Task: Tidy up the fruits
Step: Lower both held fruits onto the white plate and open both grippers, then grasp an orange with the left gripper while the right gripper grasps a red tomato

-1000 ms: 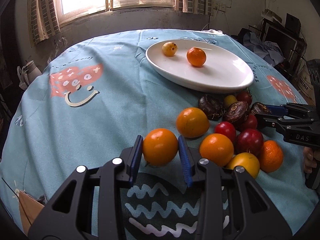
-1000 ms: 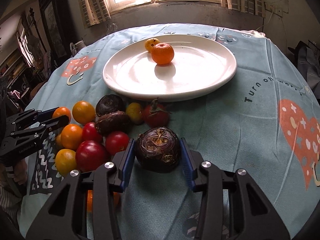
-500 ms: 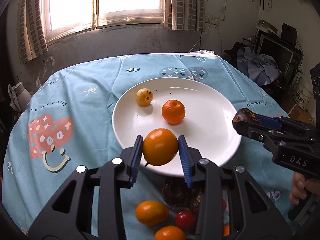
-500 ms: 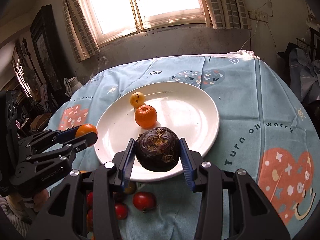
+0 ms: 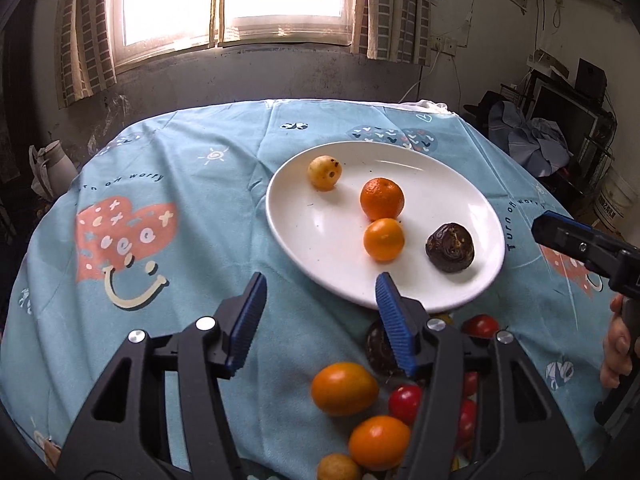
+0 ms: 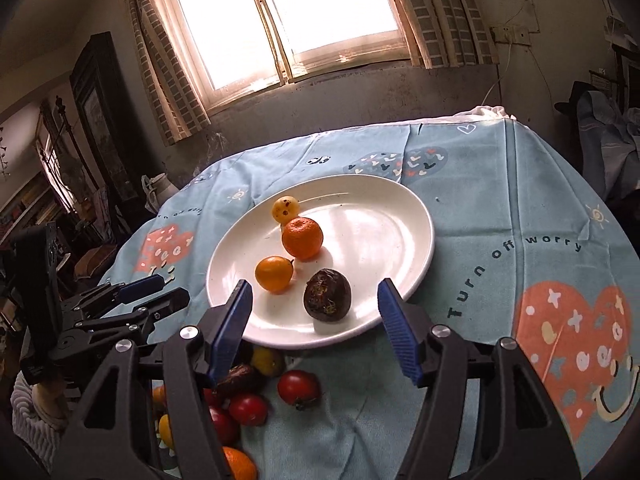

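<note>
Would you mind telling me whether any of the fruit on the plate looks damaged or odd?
Yes. On the white plate, the dark round fruit looks shrivelled and wrinkled, and the small yellow fruit at the far side carries dark spots. The two orange fruits look sound.

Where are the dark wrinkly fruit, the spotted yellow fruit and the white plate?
dark wrinkly fruit point(image 6: 327, 295), right wrist view, its middle
spotted yellow fruit point(image 5: 324, 172), left wrist view, its middle
white plate point(image 6: 392, 216), right wrist view, bare inner surface
</note>
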`<state>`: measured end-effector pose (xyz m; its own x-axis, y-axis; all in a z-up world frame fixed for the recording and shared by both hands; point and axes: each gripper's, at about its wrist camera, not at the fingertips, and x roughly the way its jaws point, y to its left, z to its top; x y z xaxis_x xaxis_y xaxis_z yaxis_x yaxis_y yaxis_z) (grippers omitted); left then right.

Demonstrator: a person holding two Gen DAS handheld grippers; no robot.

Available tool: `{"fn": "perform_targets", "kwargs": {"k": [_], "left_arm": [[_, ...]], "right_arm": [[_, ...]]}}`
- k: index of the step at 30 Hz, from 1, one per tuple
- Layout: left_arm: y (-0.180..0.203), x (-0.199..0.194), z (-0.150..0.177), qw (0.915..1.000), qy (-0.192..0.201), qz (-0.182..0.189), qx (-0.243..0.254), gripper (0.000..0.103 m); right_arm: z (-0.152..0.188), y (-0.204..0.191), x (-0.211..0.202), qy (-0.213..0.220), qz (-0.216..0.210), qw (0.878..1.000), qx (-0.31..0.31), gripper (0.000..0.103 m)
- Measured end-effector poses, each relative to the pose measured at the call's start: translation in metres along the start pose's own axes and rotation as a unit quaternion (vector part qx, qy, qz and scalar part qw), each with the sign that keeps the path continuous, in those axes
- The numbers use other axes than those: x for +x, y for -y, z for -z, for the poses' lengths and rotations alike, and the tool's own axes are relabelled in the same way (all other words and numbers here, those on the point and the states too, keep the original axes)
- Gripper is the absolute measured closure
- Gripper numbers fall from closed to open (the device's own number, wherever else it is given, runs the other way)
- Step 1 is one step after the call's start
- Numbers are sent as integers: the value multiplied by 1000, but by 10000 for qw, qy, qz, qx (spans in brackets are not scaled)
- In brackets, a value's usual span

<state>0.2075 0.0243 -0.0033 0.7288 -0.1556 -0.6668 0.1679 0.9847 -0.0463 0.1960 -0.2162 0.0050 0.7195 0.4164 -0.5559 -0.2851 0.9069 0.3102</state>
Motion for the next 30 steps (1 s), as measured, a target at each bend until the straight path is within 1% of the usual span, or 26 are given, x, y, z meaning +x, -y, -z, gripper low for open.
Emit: {"fn": "perform_targets", "kwargs": {"k": [3, 6, 11, 13, 14, 17, 19, 21, 23, 24, 26, 28, 30], "left_arm": [[-8, -12, 20, 10000, -52, -80, -18, 45], [-8, -15, 35, 9998, -179, -64, 46, 45], [7, -14, 43, 9991, -215, 100, 354, 45], [9, -6, 47, 9985, -347, 120, 410, 45], [9, -1, 49, 9980, -438, 150, 420, 45], [7, 4, 49, 9977, -472, 323, 362, 45], [5, 7, 50, 9970, -528, 500, 283, 45], [6, 10, 50, 9954, -578, 725, 237, 50], [5, 11, 51, 9947, -572, 817, 259, 55], [4, 11, 51, 9937, -599, 927, 215, 62], [0, 12, 50, 9918, -681, 1083, 72, 63], [-5, 11, 50, 9918, -705, 1065, -16, 63], [-9, 12, 49, 9941, -677, 845, -27, 63]], "right_arm": [[19, -3, -14, 43, 17, 10000, -28, 38], [32, -7, -14, -83, 42, 9999, -117, 38], [38, -8, -12, -177, 25, 9997, -140, 38], [39, -7, -8, -230, 13, 9997, -129, 38], [40, -6, -7, -266, 6, 9996, -114, 38], [42, -4, -2, -360, 1, 9993, -86, 38], [42, -4, -1, -379, -5, 9992, -78, 38], [43, -4, -1, -381, 18, 9992, -76, 38], [43, -2, -1, -385, 23, 9992, -54, 38], [43, -2, 0, -394, 18, 9992, -42, 38], [43, -2, 1, -418, 15, 9991, -28, 38], [44, -1, 2, -447, 17, 9990, -17, 38], [44, -1, 4, -489, 49, 9988, -28, 38]]}}
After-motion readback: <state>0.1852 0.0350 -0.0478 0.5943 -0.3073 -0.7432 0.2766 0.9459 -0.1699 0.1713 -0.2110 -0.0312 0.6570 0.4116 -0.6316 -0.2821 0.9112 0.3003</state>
